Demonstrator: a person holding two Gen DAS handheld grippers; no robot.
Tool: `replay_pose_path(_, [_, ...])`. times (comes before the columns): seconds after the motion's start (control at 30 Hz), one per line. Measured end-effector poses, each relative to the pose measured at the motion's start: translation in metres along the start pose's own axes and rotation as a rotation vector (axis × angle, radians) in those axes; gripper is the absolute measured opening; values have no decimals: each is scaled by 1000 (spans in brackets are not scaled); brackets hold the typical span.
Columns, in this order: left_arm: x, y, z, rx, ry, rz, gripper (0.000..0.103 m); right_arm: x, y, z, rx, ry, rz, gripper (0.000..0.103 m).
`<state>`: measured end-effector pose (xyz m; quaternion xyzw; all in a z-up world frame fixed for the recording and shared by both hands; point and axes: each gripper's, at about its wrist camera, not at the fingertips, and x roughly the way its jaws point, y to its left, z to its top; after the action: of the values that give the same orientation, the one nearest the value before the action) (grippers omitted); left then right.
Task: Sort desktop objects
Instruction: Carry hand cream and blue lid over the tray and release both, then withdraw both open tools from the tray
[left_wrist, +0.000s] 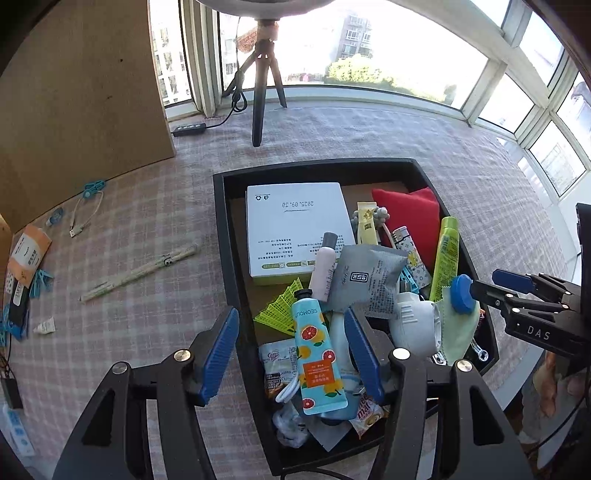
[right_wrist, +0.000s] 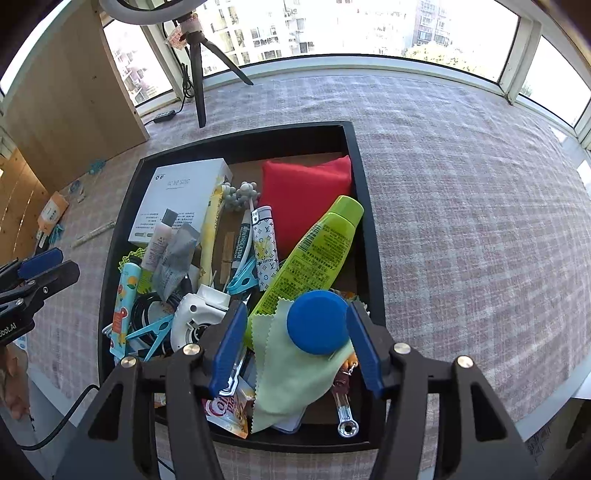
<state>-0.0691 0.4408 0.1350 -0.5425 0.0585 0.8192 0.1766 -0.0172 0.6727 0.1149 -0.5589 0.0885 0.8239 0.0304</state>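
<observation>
**A:** Where's the piece being sorted right now?

**B:** Lower centre of the right wrist view: a blue round lid (right_wrist: 318, 322) lying on a pale green cloth (right_wrist: 291, 384), inside the black tray (right_wrist: 364, 206). The right gripper (right_wrist: 297, 343) has its jaws spread wide, one either side of the lid; the right-hand pad looks to be just at its edge, the left one apart from it. It grips nothing yet.

**A:** So which step is this?

**B:** I'd judge the approach to a pick. The next move calls for closing squarely on the lid without pinching the cloth beneath, then lifting clear of the tray wall.

**A:** And the other one?

**B:** The left gripper (left_wrist: 291, 354) is wide open too and empty, hanging over the lower part of the tray above a hand-cream tube with grapefruit print (left_wrist: 318, 354).

**A:** What crowds the spot?

**B:** A green bottle (right_wrist: 314, 251) slants in from above, just beside the lid, and a white round gadget (right_wrist: 199, 317) sits to the lower left of it. Further up the tray there's a red pouch (right_wrist: 306, 195) and a white box (right_wrist: 181, 199). A metal tool (right_wrist: 343, 413) pokes out below the cloth, which may drag along.
</observation>
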Motion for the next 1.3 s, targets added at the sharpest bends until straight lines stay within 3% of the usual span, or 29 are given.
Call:
replay_pose_path(0.53, [-24, 75, -23, -47, -26, 46, 57, -3, 80, 4, -59, -26, 51, 58])
replay_pose_path(0.63, [-32, 98, -32, -76, -29, 43, 57, -4, 104, 2, -86, -32, 50, 58])
replay_pose_path(0.73, [-46, 117, -45, -71, -60, 87, 58, -7, 130, -4, -101, -51, 51, 59])
replay_pose_path(0.9, [-67, 152, -69, -95, -103, 111, 76, -14, 178, -22, -112, -115, 53, 66])
replay_pose_path(1.03, [-78, 177, -86, -95, -114, 147, 76, -12, 221, -41, -142, -136, 44, 68])
replay_pose_path(1.3, [-83, 238, -118, -162, -88, 136, 76, 9, 291, -64, -145, -85, 87, 69])
